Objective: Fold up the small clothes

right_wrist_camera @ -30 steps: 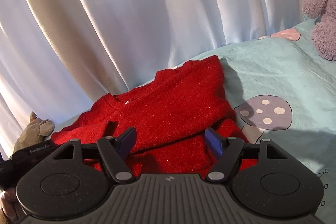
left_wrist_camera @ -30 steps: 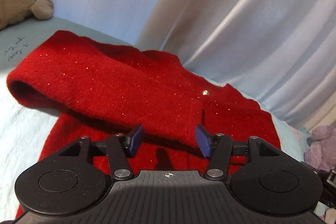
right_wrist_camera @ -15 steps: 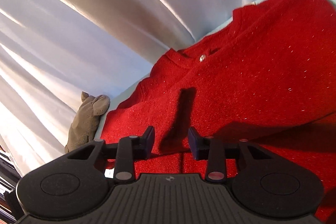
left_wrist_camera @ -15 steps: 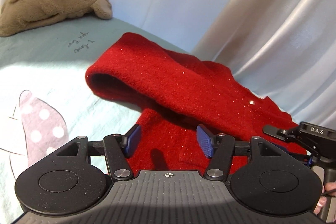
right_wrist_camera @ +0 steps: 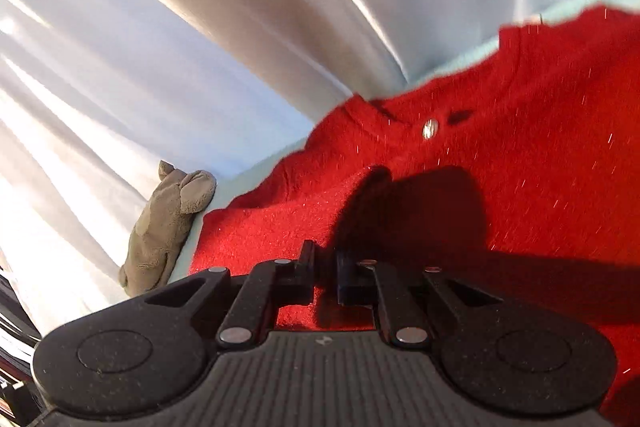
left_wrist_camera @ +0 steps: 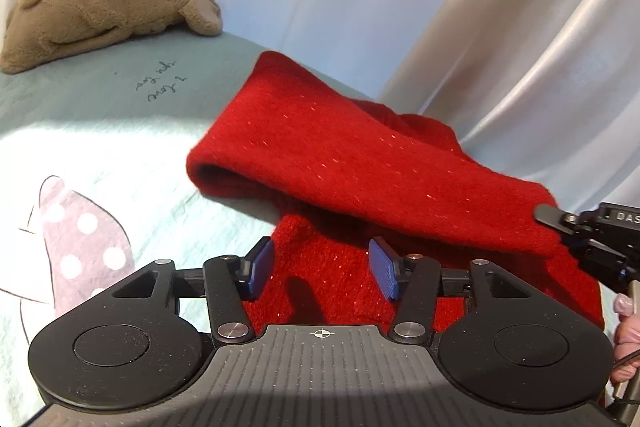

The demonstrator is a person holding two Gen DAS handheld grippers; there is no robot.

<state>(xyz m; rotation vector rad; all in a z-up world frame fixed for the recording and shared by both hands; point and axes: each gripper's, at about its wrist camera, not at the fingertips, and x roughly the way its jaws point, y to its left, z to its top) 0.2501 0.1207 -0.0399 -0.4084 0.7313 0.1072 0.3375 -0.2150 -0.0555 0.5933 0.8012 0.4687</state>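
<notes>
backdrop: pale, glossy pleated curtain (left_wrist_camera: pixel 400 7) fills the upper half of both views; it hangs right behind the bed.
surface: bed with a light teal sheet (left_wrist_camera: pixel 132 163). Sunlit band across the lower left of the left wrist view, shaded strip toward the curtain.
sheet print: pink mushroom with white dots (left_wrist_camera: pixel 80 247) at left edge of the left view; dark handwritten script (left_wrist_camera: pixel 160 87) upper left of centre.
clutter: brown plush toy (left_wrist_camera: pixel 100 7) lying in the upper left corner of the left view, up against the curtain; same toy at lower left in the right view, well apart from the garment.
far left, right view: dark stacked items at the bottom left edge, too blurred to identify.
garment: red sparkly sweater (left_wrist_camera: pixel 360 179) on the sheet, centre to right of the left view. One sleeve or folded layer is draped diagonally across the body, loop end at centre frame. Neckline and a small silver button (right_wrist_camera: pixel 430 128) show in the right view, upper right of centre.
left claw (left_wrist_camera: pixel 322 269): released, blue pads spread wide, lower edge of the sweater between them, nothing gripped.
right claw (right_wrist_camera: pixel 323 277): clenched on sweater fabric, pads nearly together with red knit pinched in the gap. In the left view it enters at the right edge, its tip on the draped layer.
</notes>
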